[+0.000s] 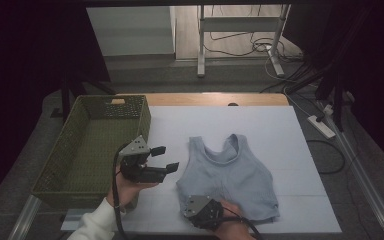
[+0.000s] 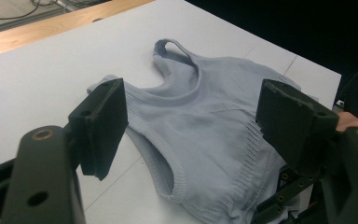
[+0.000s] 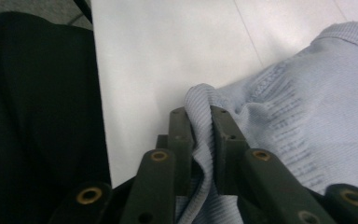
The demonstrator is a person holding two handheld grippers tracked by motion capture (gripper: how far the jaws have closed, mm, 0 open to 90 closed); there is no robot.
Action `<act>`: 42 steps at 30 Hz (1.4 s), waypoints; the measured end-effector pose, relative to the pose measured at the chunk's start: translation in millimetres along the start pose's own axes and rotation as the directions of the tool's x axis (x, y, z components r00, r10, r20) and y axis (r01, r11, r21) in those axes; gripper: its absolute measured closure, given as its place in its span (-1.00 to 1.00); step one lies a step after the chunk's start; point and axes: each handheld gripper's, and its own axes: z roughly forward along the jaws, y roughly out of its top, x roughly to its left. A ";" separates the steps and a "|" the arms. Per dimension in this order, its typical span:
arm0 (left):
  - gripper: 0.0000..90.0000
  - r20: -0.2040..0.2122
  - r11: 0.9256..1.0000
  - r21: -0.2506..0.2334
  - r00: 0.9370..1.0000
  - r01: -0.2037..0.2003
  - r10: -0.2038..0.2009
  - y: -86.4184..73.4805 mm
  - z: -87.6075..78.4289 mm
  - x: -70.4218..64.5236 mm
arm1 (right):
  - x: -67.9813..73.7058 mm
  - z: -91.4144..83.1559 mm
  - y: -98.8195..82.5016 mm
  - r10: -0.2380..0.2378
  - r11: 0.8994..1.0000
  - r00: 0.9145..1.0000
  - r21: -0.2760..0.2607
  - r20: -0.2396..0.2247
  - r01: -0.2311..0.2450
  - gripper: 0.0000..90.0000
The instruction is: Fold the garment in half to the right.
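the right gripper [image 3: 200, 126] is clenching a fold of the pale blue knitted vest [image 3: 307, 107], its jaws pinching the ribbed hem at the garment's near edge; in the right gripper view a ridge of fabric is standing up between the two black pads. in the high view this gripper [image 1: 211, 209] is sitting at the near left part of the hem, so the rest of the vest [image 1: 230, 172] is lying ahead of it and slightly to its right, running away toward the far side of the worktop [image 1: 280, 135]. the vest's long axis is going from the held hem out to the two shoulder straps, which are pointing away from the person.

the left gripper [image 1: 164, 159] is hanging released and holding nothing, its jaws standing wide apart, just off the vest's left side and clear of the cloth. from its own view the vest [image 2: 205, 126] is lying straight ahead and below, with the left armhole nearest to it.

beyond the left gripper, on its outer side, the green woven basket [image 1: 75, 150] is standing well apart from the vest. by my judgement the left gripper is the nearer one to the basket, while the right one is already gripping the garment, so any lift would be dragging the vest leftward across the left gripper's place.
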 end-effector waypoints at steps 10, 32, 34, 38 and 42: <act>-0.43 0.010 1.000 0.005 1.000 0.006 -0.006 0.2 6.1 -3.7 | -3.4 -16.9 3.5 0.076 0.987 0.996 -0.139 -0.051 -0.082 0.81; -0.45 -0.027 0.997 0.068 0.999 0.042 -0.040 -7.6 38.1 -3.8 | 3.2 -24.0 8.2 0.066 0.970 0.991 -0.227 -0.113 -0.091 0.81; -0.48 -0.035 0.996 0.075 0.998 0.046 -0.044 -7.9 41.3 -3.4 | 3.4 -24.0 8.1 0.065 0.970 0.992 -0.226 -0.113 -0.089 0.81; -0.48 -0.033 0.995 0.087 0.998 0.049 -0.046 -8.6 49.6 -1.1 | 3.5 -23.4 7.9 0.065 0.970 0.991 -0.224 -0.115 -0.090 0.81; -0.48 -0.037 0.992 0.109 0.998 0.057 -0.053 -9.2 60.5 5.0 | 3.9 -23.0 7.6 0.064 0.972 0.991 -0.219 -0.117 -0.089 0.80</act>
